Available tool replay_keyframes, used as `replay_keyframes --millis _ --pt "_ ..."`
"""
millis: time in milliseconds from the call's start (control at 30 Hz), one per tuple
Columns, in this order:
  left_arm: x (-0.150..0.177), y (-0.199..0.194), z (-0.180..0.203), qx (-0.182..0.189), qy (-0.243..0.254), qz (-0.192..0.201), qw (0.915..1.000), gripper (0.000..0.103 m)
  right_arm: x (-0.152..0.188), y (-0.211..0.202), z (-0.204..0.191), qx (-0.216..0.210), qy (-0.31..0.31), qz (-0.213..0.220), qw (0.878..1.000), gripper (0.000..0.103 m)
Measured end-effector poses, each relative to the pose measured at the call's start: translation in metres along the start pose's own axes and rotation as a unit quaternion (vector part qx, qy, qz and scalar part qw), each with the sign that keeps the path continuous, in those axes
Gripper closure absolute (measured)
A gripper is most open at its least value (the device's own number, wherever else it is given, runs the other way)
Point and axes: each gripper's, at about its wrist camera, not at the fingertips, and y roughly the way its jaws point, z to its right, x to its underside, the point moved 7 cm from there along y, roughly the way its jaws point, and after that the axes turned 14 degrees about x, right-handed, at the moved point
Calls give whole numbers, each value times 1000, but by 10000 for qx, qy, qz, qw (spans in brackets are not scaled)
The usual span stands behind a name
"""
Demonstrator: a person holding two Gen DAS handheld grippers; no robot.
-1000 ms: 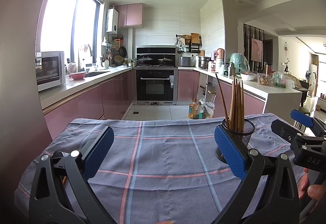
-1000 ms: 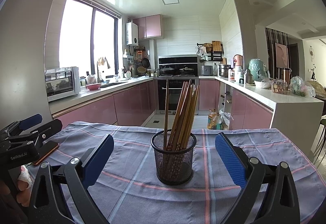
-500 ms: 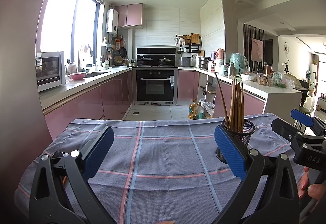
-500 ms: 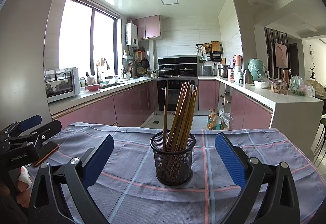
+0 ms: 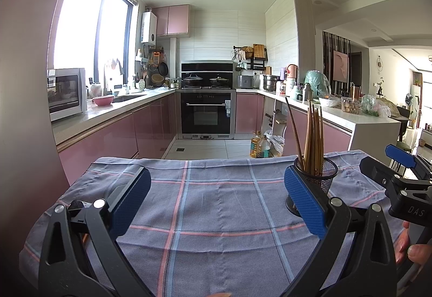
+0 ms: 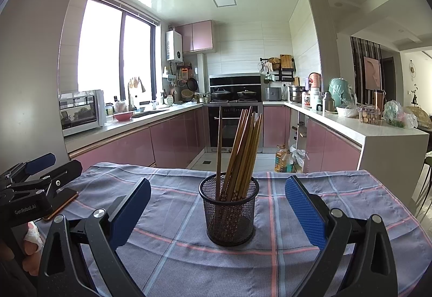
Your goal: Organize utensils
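Chopsticks (image 6: 237,154): I see a bundle standing in the mesh holder (image 6: 229,212), long axes near upright, tips up. Most fan toward the upper right; one darker stick stands almost plumb at the left of the bundle.
Holder position: upright on the checked cloth (image 6: 172,248) covering the desk, mid-desk in the right wrist view, centred between that tool's pads without touching either.
Right tool (image 6: 218,212): jaws wide, empty, blue pads either side of the holder with gaps both ways.
Left tool (image 5: 217,202): jaws wide, empty, only bare cloth (image 5: 216,210) between the pads.
Left wrist view only: the holder (image 5: 317,183) sits partly behind the right-hand blue pad (image 5: 303,201), so its base is hidden. The right tool's body shows at the far right, with fingers (image 5: 417,249) of the hand on its grip.
Right wrist view only: full holder, rim to base. A phone-like slab (image 6: 60,204) lies near the cloth's left edge, under the left tool's body.
Edges: far cloth edge runs just behind the holder; floor drops beyond.
Open room: broad bare cloth left of and in front of the holder.
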Motion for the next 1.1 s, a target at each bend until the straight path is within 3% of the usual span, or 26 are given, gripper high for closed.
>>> replay_keyframes --millis 1100 --pt "1 0 2 -1 22 5 10000 6 -1 4 -4 -12 15 -23 10000 7"
